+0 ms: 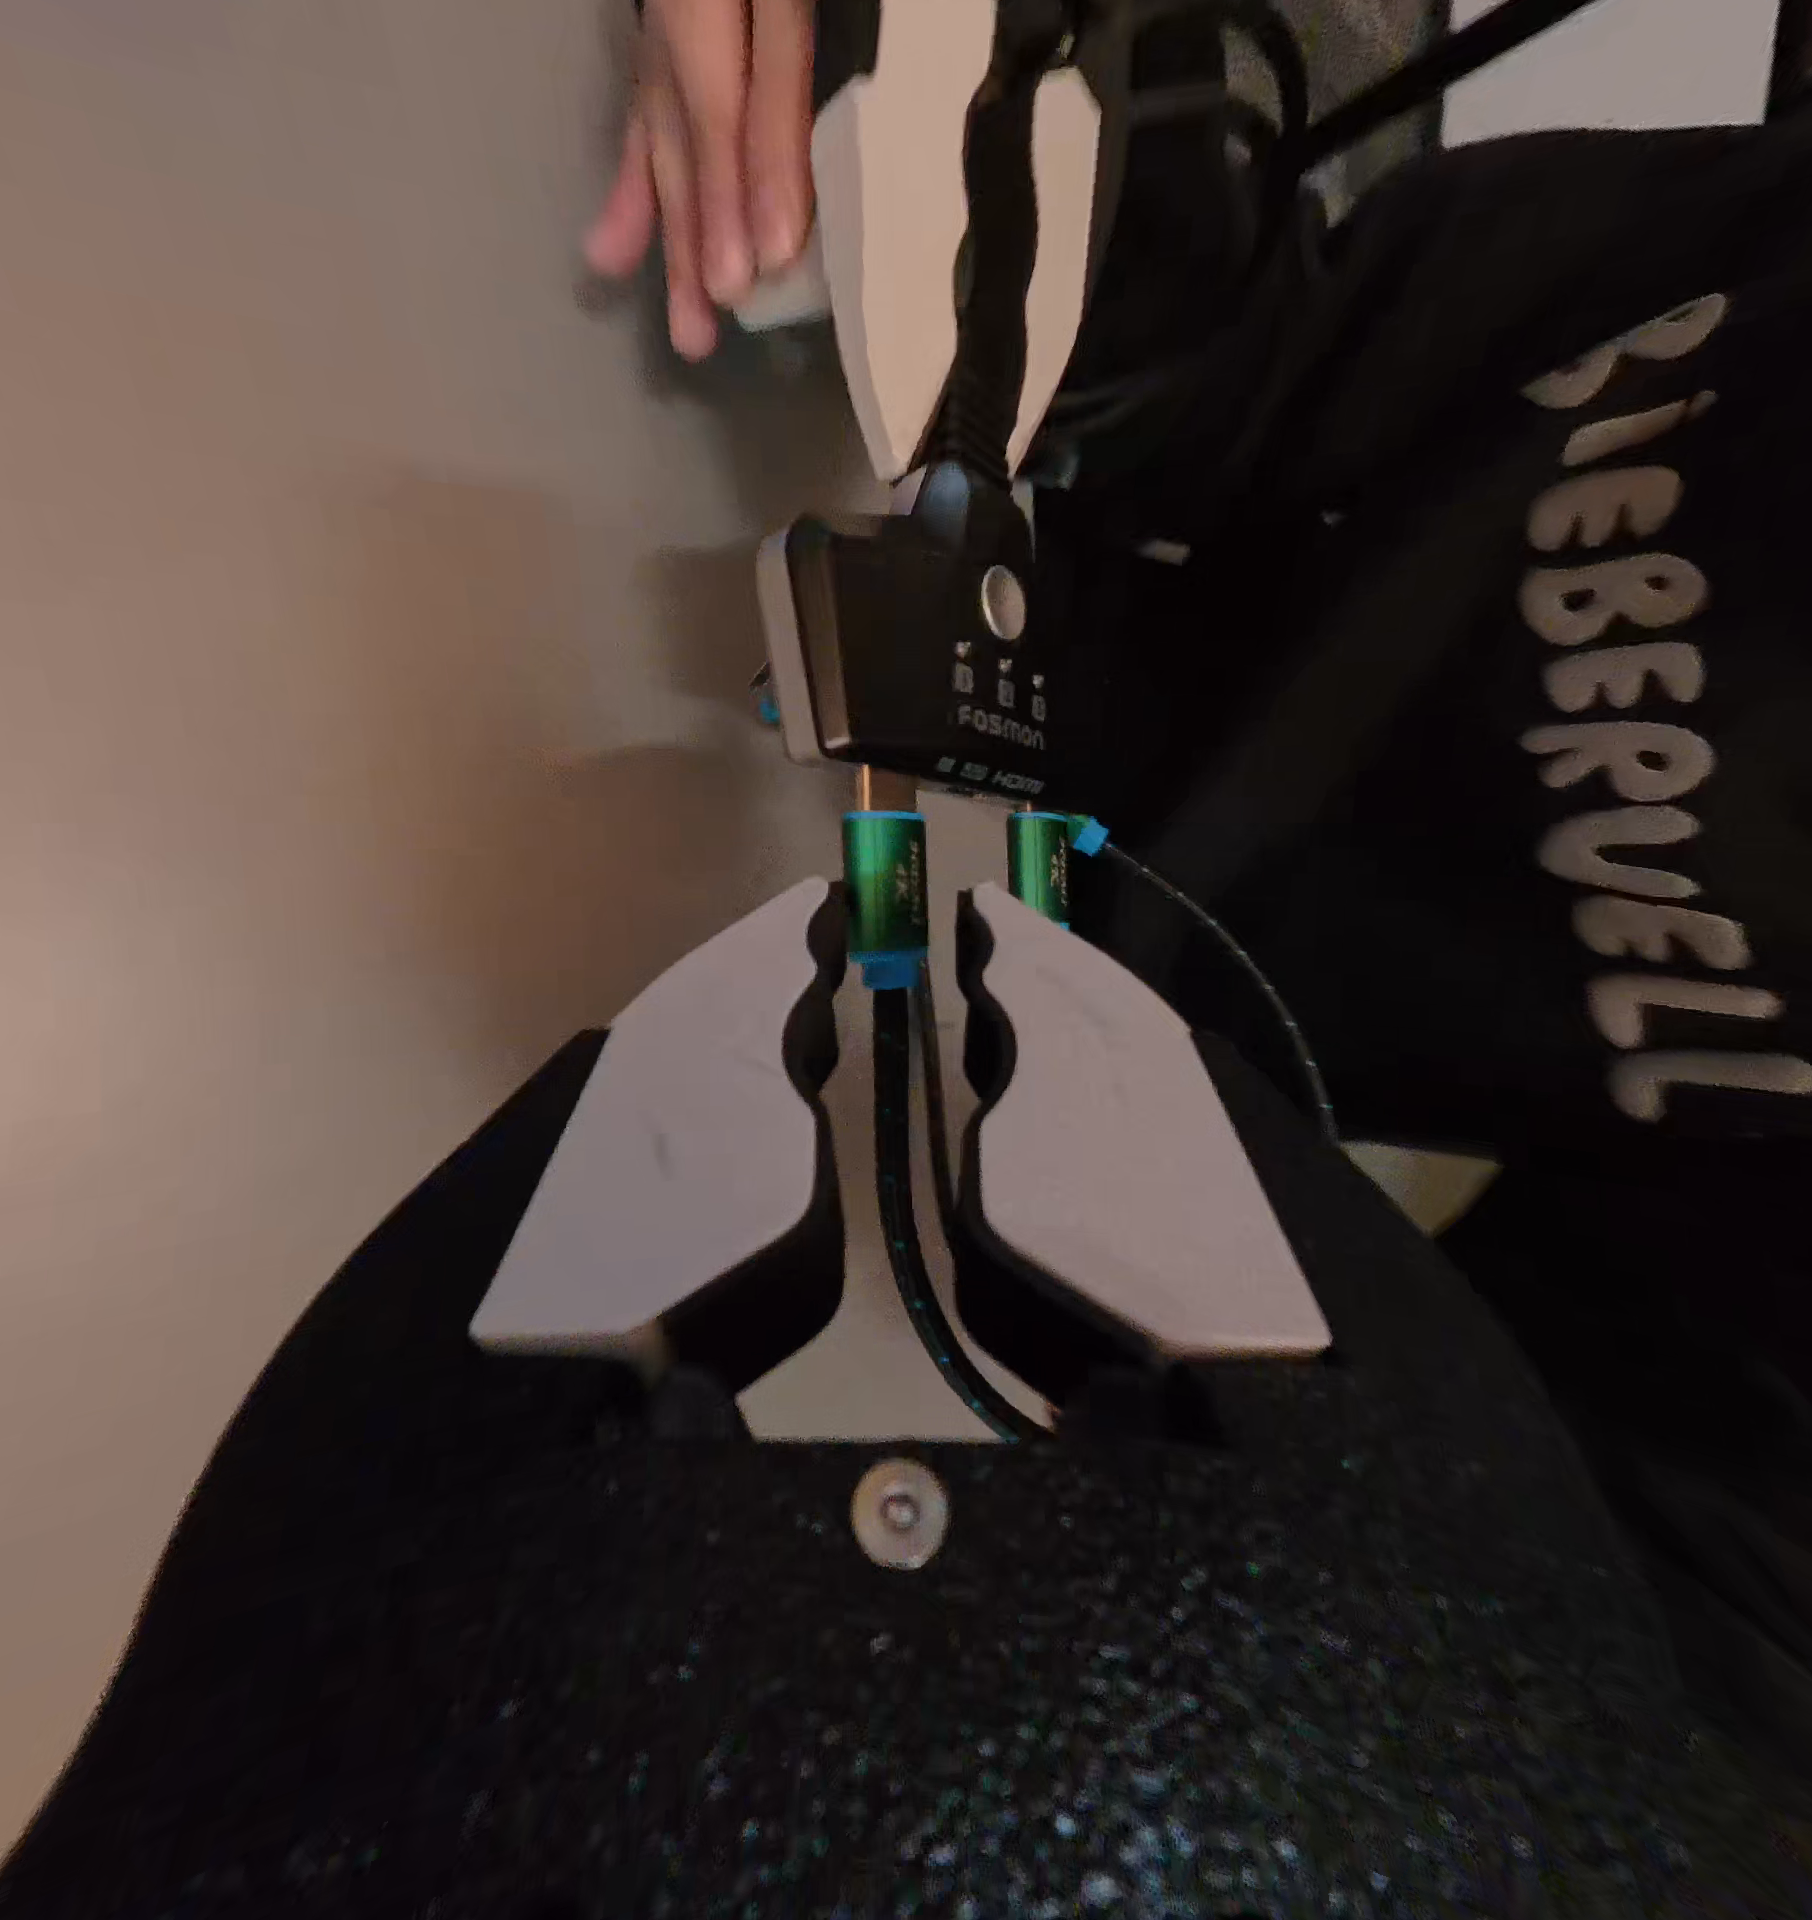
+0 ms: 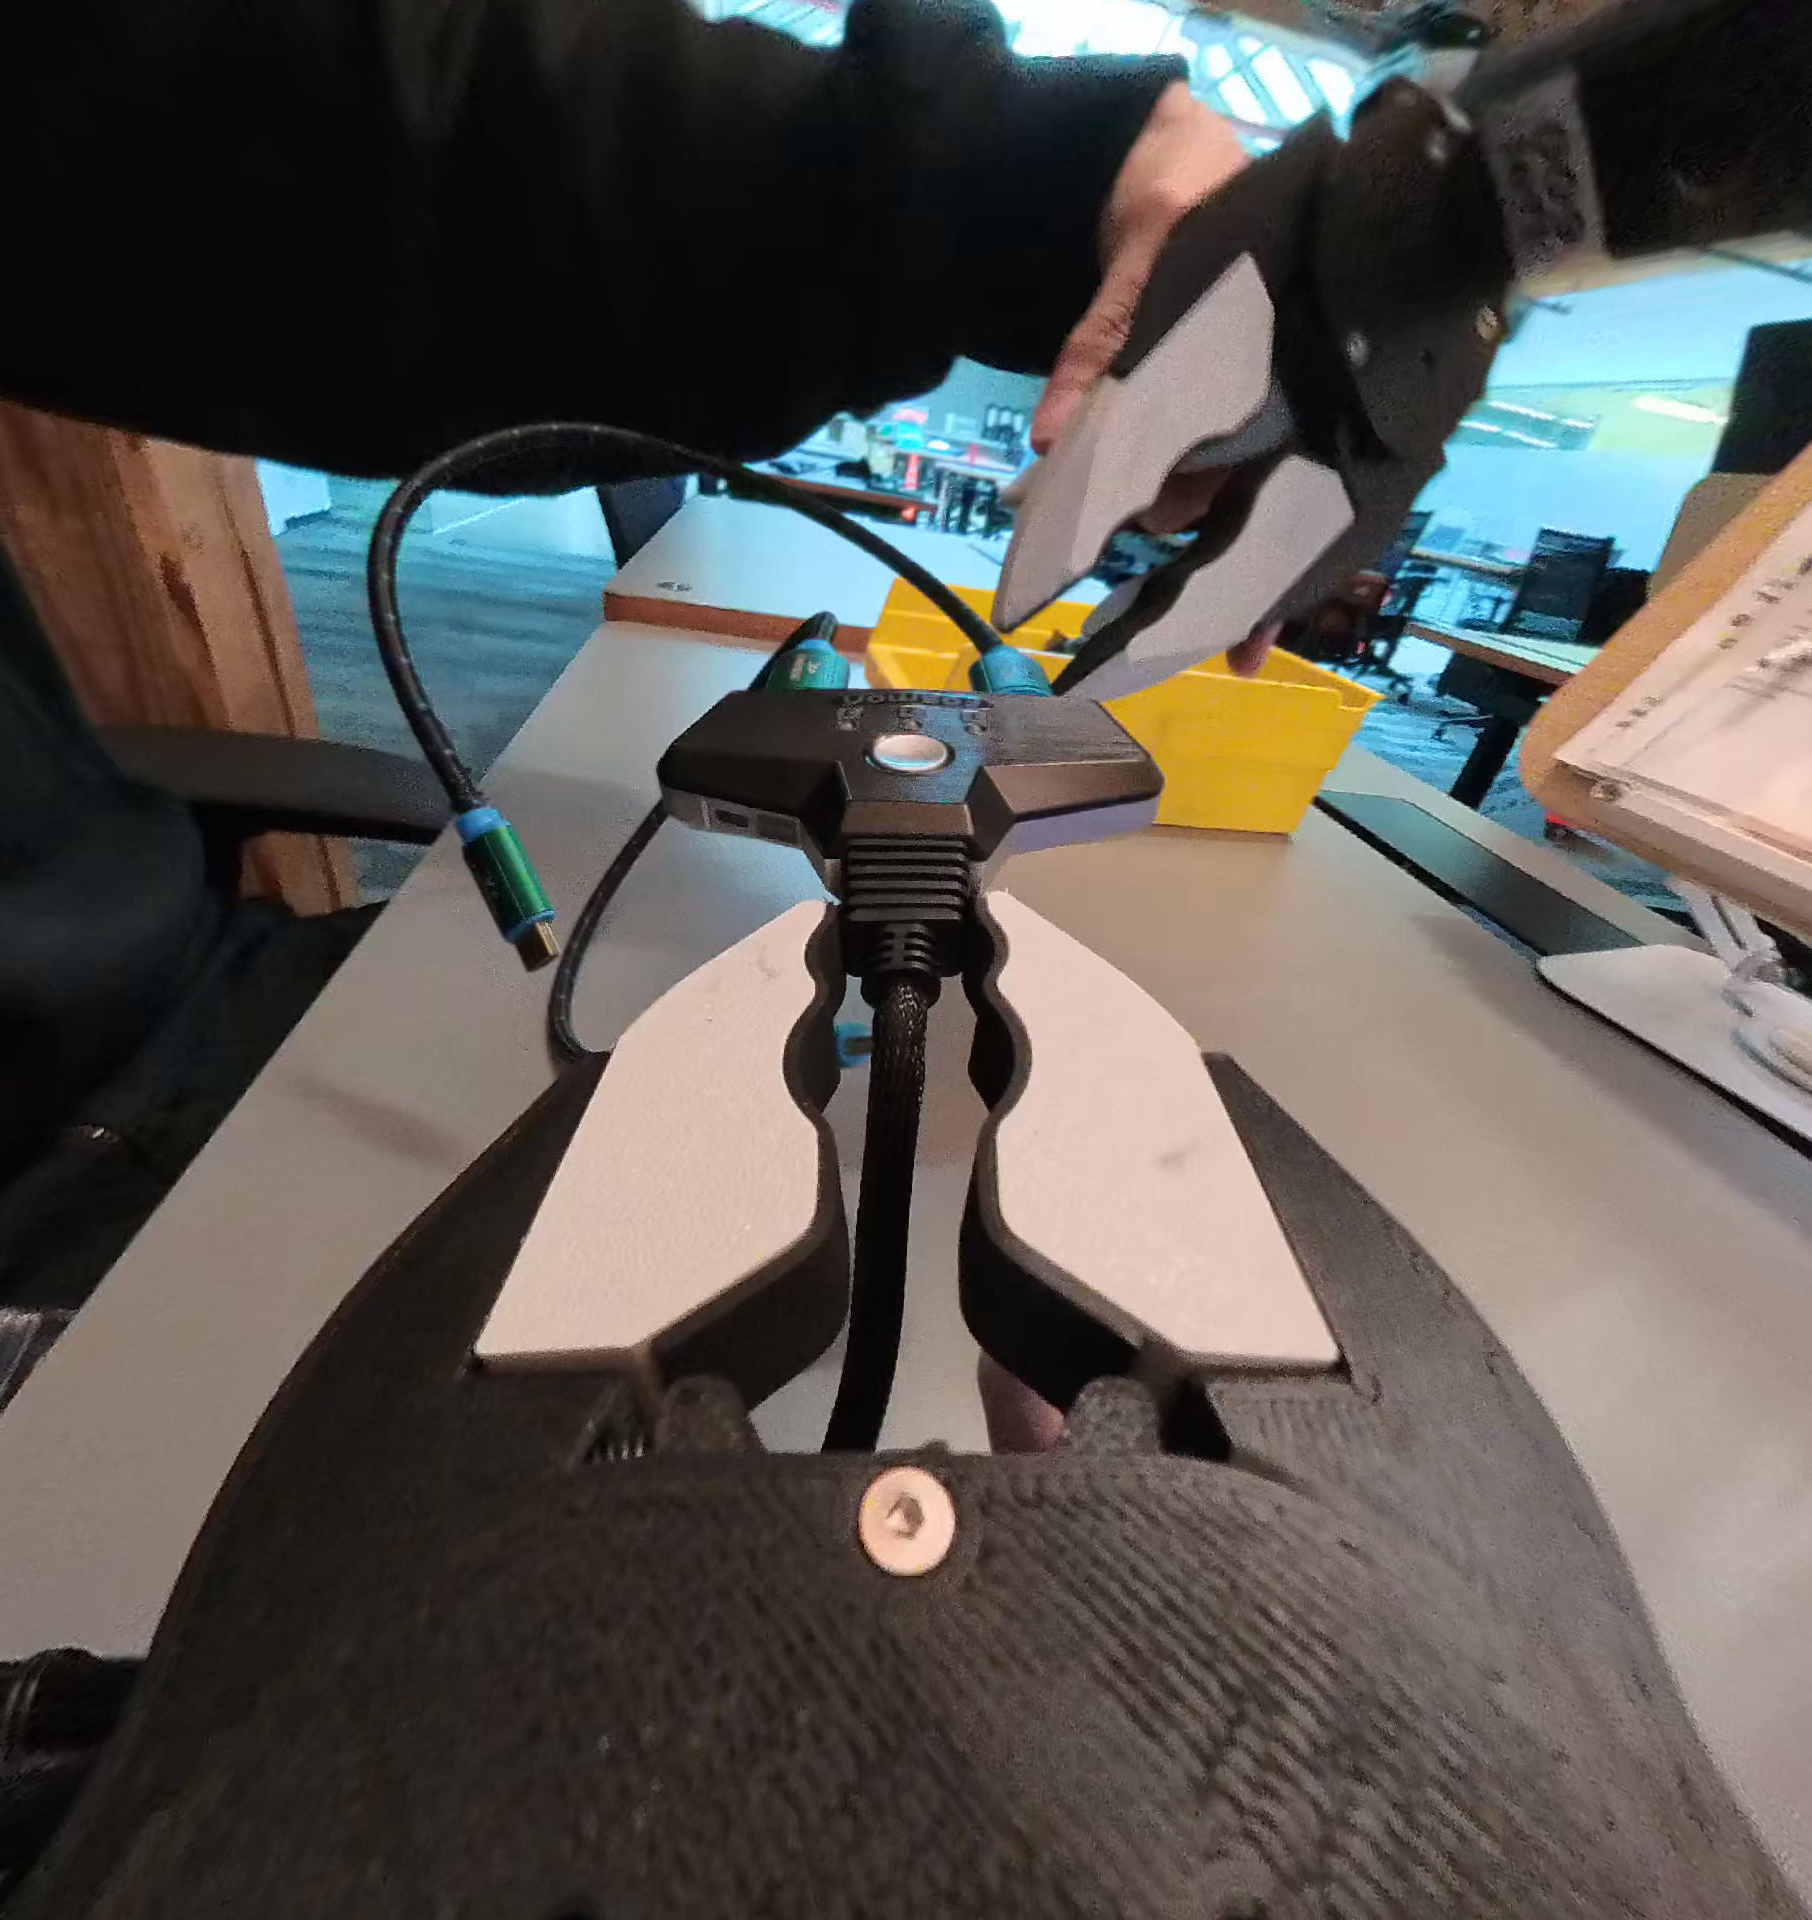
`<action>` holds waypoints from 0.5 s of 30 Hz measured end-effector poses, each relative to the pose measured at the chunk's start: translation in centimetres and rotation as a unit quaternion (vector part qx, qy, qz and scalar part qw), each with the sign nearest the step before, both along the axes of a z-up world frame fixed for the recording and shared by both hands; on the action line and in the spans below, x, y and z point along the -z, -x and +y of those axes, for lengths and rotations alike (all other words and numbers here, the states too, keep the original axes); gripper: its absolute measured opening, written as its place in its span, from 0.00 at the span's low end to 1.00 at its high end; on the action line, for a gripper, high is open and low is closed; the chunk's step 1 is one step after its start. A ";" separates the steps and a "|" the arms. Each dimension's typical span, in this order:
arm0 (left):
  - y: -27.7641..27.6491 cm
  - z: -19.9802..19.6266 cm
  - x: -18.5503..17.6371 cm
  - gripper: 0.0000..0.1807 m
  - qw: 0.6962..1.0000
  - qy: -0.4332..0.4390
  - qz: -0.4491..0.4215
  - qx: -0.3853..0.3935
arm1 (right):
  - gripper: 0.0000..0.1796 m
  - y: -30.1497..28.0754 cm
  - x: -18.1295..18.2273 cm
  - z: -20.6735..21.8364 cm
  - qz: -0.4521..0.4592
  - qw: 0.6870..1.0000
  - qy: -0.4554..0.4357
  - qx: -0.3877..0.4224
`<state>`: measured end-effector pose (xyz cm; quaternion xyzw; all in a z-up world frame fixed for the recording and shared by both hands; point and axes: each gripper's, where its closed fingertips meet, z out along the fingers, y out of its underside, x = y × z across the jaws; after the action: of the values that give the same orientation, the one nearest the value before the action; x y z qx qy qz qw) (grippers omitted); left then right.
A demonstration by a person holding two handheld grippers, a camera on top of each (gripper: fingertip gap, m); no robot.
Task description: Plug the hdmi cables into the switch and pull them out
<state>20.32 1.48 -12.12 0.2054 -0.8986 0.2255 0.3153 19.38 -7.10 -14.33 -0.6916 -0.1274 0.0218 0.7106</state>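
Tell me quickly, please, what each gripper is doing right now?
Left gripper: open, fingers either side of a green HDMI plug seated in the switch.
Right gripper: closed on the switch's ribbed cable collar.

Opposed close wrist views, each looking forward along its own fingers, share the HDMI switch (image 1: 912, 649) (image 2: 907, 753) just beyond both fingertips.

right gripper (image 2: 907, 935) clamping switch (image 2: 907, 764) cable neck
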 end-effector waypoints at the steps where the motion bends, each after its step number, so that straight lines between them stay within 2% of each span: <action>1: -0.5 -0.1 -0.5 0.11 0.999 0.017 -0.038 -0.004 | 0.12 -0.3 -0.1 -0.1 0.004 1.000 -0.006 0.005; 4: -2.1 -0.6 -2.1 0.10 0.976 0.066 -0.207 -0.008 | 0.12 -0.8 0.0 -0.4 0.019 1.000 -0.008 0.016; 8: -3.2 0.6 -2.5 0.17 0.893 0.051 -0.446 -0.002 | 0.12 -1.4 0.0 -0.5 0.046 0.999 -0.019 0.021; 10: -2.3 1.2 -1.6 0.15 0.884 0.041 -0.466 -0.003 | 0.12 -1.3 -0.4 -0.4 0.057 0.998 -0.031 0.014; 12: -1.3 1.4 -0.6 0.18 0.890 0.045 -0.454 -0.017 | 0.12 -0.9 -0.8 -0.2 0.068 0.997 -0.043 0.000; 15: -0.1 1.2 0.0 0.12 0.897 0.081 -0.433 -0.036 | 0.12 -0.2 -1.6 0.2 0.077 0.995 -0.063 -0.020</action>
<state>20.40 2.68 -12.17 0.0935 -0.9170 0.3752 -0.0983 19.58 -6.93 -12.77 -0.6393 -0.0874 0.0815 0.7596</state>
